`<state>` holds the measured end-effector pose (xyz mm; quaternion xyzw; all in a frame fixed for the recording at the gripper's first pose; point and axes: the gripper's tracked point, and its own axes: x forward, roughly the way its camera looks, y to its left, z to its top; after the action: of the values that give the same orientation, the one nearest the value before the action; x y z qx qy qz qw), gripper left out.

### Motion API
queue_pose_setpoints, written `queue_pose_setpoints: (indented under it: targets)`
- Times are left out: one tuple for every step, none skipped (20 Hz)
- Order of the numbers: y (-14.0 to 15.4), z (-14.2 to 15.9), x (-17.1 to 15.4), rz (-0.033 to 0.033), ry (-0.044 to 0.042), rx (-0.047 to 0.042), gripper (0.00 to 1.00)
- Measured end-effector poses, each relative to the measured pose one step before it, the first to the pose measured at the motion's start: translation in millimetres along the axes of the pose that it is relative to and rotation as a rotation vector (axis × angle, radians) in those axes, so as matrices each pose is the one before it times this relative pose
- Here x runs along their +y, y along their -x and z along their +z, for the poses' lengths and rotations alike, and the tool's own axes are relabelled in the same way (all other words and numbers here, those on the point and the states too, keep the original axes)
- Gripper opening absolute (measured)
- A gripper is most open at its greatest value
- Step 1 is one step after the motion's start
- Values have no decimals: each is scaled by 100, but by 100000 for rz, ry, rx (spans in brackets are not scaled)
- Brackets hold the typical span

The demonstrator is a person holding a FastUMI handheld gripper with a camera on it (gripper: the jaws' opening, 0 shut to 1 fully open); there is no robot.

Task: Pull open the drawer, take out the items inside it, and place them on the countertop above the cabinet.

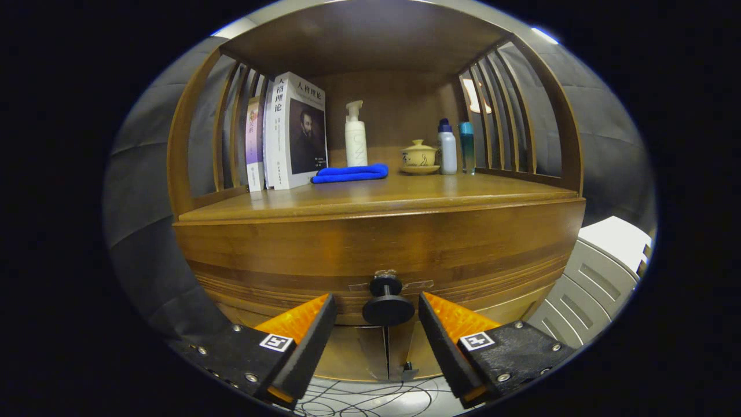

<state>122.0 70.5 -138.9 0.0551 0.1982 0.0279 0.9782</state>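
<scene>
Wooden drawer [379, 249] shut; tongs [377, 310] spread astride black knob [387, 301]; book [298, 130] titled "人格理论".

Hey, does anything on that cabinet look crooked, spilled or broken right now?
Nothing stands out. The drawer is shut, its knob straight between the open hand-held gripper fingers; books and bottles upright, cloth folded.

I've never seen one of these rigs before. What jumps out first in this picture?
The black round knob of the closed drawer sits between the open gripper fingers, untouched. On the countertop above, a bright blue cloth lies folded beside upright books, before a white pump bottle.
</scene>
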Motion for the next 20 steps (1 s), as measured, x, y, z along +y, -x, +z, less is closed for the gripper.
queue_pose_setpoints:
  targets:
    - [-240,-330,-276,-633,762,1585,81]
    - [-153,-104,-91,42,726,501,76]
    - [-58,120,86,617,-3,-316,71]
    - [-21,-55,-375,-967,519,-201,66]
    - [4,37,-144,-243,-169,81,59]
    - [-15,-64,109,220,-797,-60,53]
    - [-25,47,7,65,-20,40,49]
    - [27,-17,-19,-250,556,-50,48]
    - [-75,37,-31,-405,1079,162,46]
    - [91,-89,47,-313,966,311,45]
    - [74,83,9,554,787,378,43]
    - [-28,-64,44,1124,-53,505,41]
    - [67,56,39,1212,-776,-24,40]
    - [141,-101,31,732,-788,368,38]
    - [96,-16,-24,-84,69,229,37]
    - [206,-96,3,-520,799,304,37]
    - [297,-42,20,-180,1111,116,37]
    - [299,-192,153,329,687,66,37]
    - [349,-88,3,337,-428,-252,37]
    - [322,-166,11,170,-775,-203,37]
